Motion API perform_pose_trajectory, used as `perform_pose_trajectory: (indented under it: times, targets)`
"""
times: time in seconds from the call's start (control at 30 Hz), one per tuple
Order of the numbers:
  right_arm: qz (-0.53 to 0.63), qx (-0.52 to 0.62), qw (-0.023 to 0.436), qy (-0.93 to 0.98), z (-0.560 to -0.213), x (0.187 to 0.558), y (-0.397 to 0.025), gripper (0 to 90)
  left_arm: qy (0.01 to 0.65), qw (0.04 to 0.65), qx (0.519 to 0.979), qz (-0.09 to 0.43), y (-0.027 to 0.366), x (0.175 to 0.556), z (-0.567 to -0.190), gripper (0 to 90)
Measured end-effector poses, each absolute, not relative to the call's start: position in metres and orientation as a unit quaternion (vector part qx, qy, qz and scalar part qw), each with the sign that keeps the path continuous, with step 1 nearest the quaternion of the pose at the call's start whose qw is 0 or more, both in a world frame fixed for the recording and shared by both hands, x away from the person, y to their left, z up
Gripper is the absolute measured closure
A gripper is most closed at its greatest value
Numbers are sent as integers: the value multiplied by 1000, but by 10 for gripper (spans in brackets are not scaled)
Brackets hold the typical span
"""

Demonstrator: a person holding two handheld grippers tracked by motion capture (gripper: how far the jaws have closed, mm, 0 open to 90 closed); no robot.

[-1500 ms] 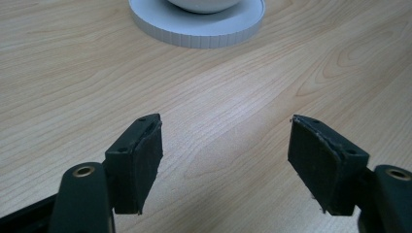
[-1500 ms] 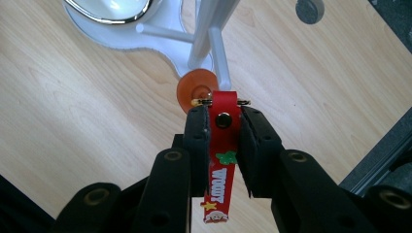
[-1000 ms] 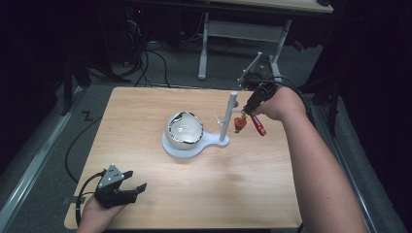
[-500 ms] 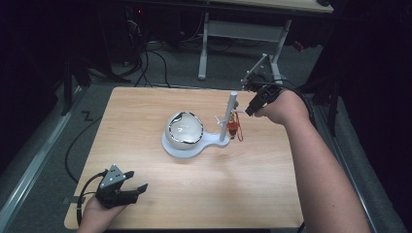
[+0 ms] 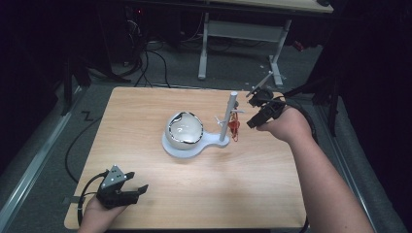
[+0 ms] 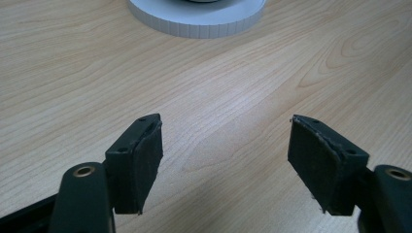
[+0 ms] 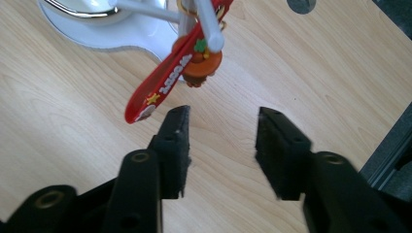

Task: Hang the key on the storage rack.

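Note:
A white stand [image 5: 210, 139] with a round base and an upright post [image 5: 228, 116] sits mid-table, and a shiny silver-rimmed bowl [image 5: 184, 128] rests on its base. A red strap keychain [image 5: 235, 127] with an orange charm [image 7: 197, 65] hangs from a white peg [image 7: 210, 29] on the post. My right gripper [image 5: 252, 120] is open just right of the keychain; in the right gripper view its jaws [image 7: 221, 131] stand apart a little below the strap [image 7: 160, 87], holding nothing. My left gripper [image 5: 136, 183] rests open at the table's near left corner, its jaws [image 6: 226, 145] empty over bare wood.
The wooden table [image 5: 272, 194] has free room in front of and to the left of the stand. The stand's base rim [image 6: 199, 24] lies ahead of the left gripper. A round hole [image 7: 301, 5] marks the tabletop near the right edge. Cables and a desk frame [image 5: 240, 29] lie beyond.
The right gripper carried the red keychain left to the post, let it go on the peg, and drew back slightly right with jaws open. The left gripper stayed put.

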State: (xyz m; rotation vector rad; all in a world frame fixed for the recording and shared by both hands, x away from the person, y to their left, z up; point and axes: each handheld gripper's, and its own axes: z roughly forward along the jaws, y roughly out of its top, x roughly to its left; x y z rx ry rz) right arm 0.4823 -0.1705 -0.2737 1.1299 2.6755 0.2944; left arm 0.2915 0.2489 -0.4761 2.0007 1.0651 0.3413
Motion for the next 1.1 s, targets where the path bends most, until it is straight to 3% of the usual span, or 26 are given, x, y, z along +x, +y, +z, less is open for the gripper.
perform_pose_trajectory:
  times: [0.13, 0.7, 1.0, 1.03, 1.07, 1.1]
  targets:
    - [112, 388, 126, 906, -294, 471, -176, 465, 423, 411, 796, 135, 248, 292, -477, 291]
    - [192, 414, 163, 875, -406, 393, -206, 410, 418, 403, 804, 128, 245, 291, -481, 289]
    - [241, 442, 217, 836, -450, 340, -224, 329, 414, 407, 804, 128, 241, 290, -485, 284]
    - [248, 440, 236, 830, -455, 334, -226, 331, 415, 410, 802, 125, 241, 290, -486, 284]
    - [273, 435, 251, 820, -464, 323, -232, 414, 415, 411, 802, 122, 241, 290, -486, 281]
    - [273, 435, 251, 820, -464, 323, -232, 414, 416, 412, 801, 122, 241, 291, -486, 281]
